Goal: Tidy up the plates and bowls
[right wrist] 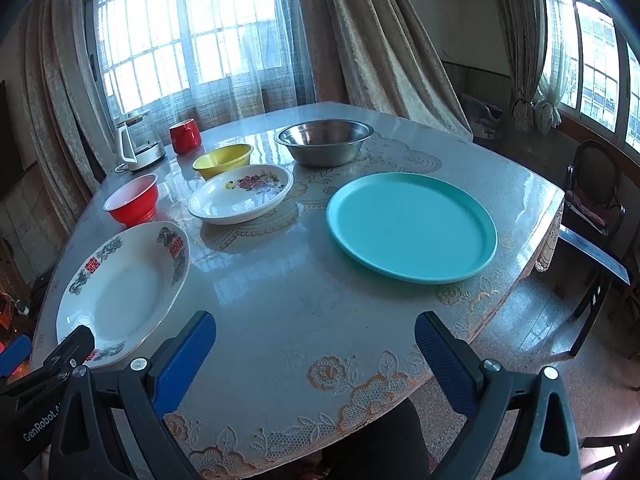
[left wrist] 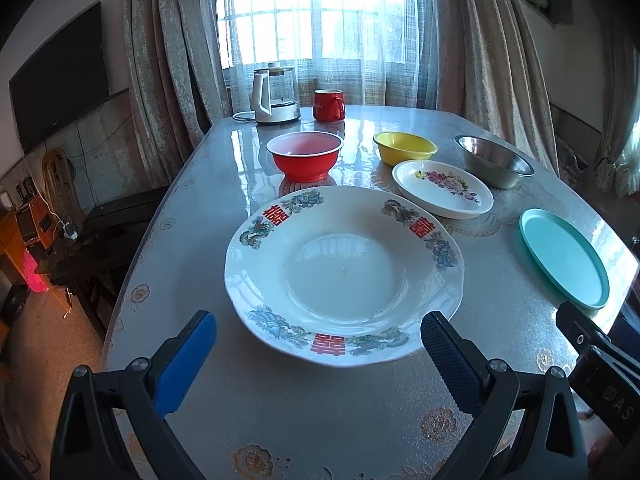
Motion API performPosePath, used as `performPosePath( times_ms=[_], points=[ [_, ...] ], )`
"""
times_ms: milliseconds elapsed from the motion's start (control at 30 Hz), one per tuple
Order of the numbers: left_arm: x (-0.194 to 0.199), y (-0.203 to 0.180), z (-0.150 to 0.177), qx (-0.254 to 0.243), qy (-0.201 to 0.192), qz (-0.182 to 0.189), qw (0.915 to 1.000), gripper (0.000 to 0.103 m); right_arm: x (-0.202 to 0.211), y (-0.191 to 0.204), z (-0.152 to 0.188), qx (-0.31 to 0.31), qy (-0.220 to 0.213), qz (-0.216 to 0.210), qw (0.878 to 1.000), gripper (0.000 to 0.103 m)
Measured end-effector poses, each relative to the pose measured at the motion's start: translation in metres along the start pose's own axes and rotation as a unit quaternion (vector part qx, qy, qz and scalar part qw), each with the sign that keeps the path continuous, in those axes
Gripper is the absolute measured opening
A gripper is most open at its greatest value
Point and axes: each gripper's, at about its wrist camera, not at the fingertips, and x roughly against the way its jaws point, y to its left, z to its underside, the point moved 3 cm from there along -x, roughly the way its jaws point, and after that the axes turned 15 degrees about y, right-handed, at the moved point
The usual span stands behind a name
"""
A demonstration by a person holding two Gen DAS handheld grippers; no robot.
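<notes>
My left gripper (left wrist: 318, 354) is wide open and holds nothing, with the big patterned plate (left wrist: 344, 276) lying just ahead between its fingers; I think I should slide one finger under the near rim and close slowly, because the glossy table (left wrist: 500, 288) looks slippery. My right gripper (right wrist: 316, 350) is also wide open and empty; only its view shows the whole teal plate (right wrist: 412, 226) and the steel bowl (right wrist: 324, 140) behind it.

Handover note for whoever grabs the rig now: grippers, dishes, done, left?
Left gripper: open, empty, at the near rim of the big dragon-pattern plate.
Right gripper: open, empty, short of the teal plate.
Floral plate, red bowl, yellow bowl and steel bowl sit apart on the table.
Done: nothing stacked.
Left: all of it.
</notes>
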Motion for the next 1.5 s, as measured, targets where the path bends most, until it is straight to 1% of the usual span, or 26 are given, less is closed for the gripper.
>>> performPosePath(
  times_ms=[167, 367, 567, 733, 1167, 1500],
  points=[
    [0.000, -0.002, 0.000, -0.003, 0.001, 0.001, 1.0000, 0.103, -0.001, 0.001, 0.000, 0.002, 0.003, 0.003, 1.000, 0.102],
    [0.001, -0.001, 0.001, 0.002, -0.007, 0.001, 1.0000, 0.103, -0.004, 0.000, 0.002, 0.001, 0.007, 0.002, 1.000, 0.102],
    [0.003, -0.006, 0.001, -0.006, -0.012, 0.000, 0.9999, 0.103, -0.006, -0.002, 0.002, 0.000, 0.011, 0.001, 1.000, 0.102],
    [0.002, -0.007, 0.002, -0.006, -0.010, -0.003, 0.9999, 0.103, -0.005, -0.004, 0.001, -0.003, 0.007, 0.001, 1.000, 0.102],
    [0.002, -0.007, 0.000, -0.002, -0.007, -0.010, 0.9999, 0.103, -0.010, -0.002, 0.000, 0.004, 0.012, -0.002, 1.000, 0.102],
    [0.001, -0.011, -0.002, -0.002, -0.001, -0.009, 1.0000, 0.103, -0.009, -0.002, -0.001, 0.008, 0.010, -0.007, 1.000, 0.102]
  ],
)
